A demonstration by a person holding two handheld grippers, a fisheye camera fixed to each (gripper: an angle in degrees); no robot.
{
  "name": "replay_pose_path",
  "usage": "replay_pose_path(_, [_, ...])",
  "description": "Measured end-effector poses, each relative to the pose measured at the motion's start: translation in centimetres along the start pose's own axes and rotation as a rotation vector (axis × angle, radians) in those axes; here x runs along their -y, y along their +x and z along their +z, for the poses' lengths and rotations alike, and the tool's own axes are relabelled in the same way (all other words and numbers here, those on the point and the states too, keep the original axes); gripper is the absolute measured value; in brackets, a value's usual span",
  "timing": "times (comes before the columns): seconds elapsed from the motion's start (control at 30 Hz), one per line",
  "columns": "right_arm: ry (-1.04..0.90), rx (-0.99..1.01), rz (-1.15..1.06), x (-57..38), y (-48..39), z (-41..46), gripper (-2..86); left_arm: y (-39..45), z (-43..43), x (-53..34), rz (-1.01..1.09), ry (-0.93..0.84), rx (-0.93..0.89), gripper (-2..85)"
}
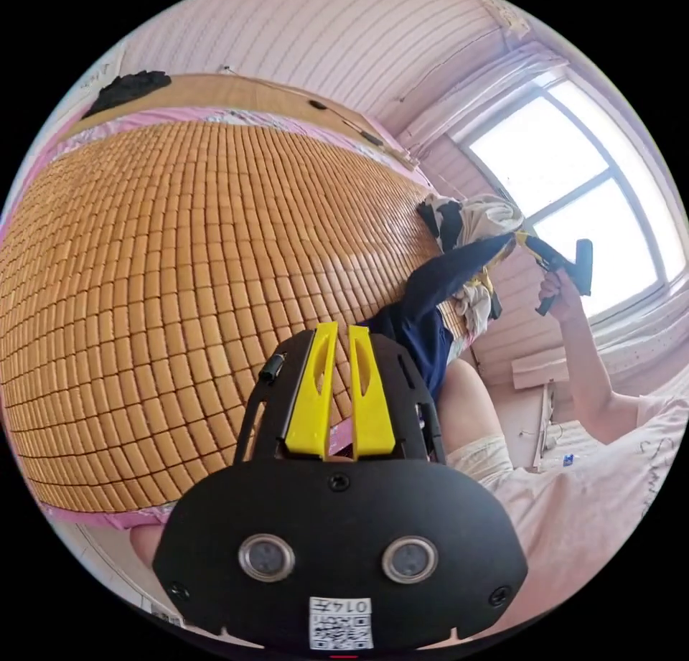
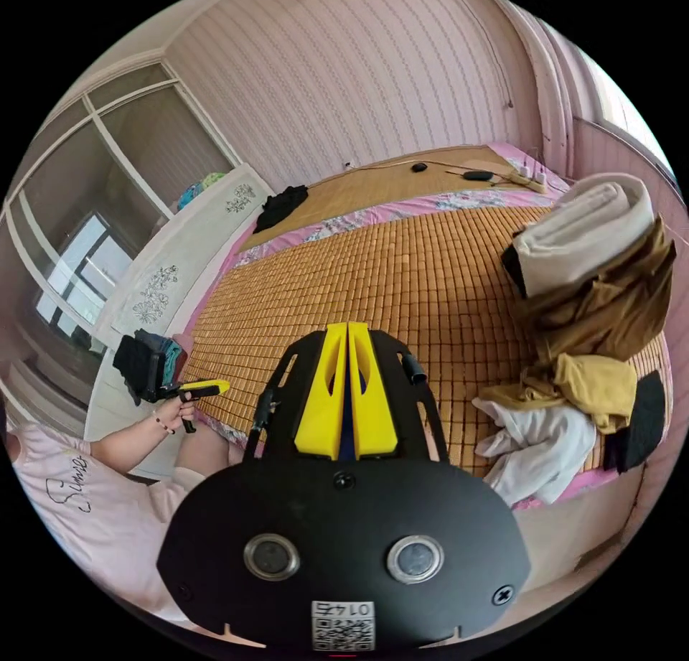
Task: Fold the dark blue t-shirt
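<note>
The dark blue t-shirt hangs stretched in the air, from the bed's near edge up to the right gripper, which a hand holds raised by the window. In the right gripper view, a dark blue sliver of the t-shirt sits between that gripper's yellow jaws, which press on it. My left gripper hovers over the bamboo mat. Its jaws stand almost together with a thin slit and hold nothing. A hand holds the left gripper low at the bed's side.
A pile of clothes in white, mustard and brown sits at one end of the bed. A black garment and cables lie at the far side. A white cabinet stands beside the bed. A person in a pink shirt sits at the near edge.
</note>
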State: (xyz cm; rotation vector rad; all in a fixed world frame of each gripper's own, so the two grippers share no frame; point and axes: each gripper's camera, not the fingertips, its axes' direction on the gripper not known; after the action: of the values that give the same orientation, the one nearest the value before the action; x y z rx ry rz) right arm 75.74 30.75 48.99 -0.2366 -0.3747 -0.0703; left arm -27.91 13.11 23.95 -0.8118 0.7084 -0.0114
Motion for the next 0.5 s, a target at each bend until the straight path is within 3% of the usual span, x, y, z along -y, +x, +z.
replay_pose_path(0.33, [-0.004,0.033,0.103,-7.2,4.3,-1.5,-0.4,4.3,8.7,4.2,0.010,-0.143,0.159,9.3])
replay_pose_path(0.5, [0.020,0.055,0.088,-8.9,4.8,-2.2,-0.3,5.8,10.4,4.2,0.062,-0.224,0.267,1.1])
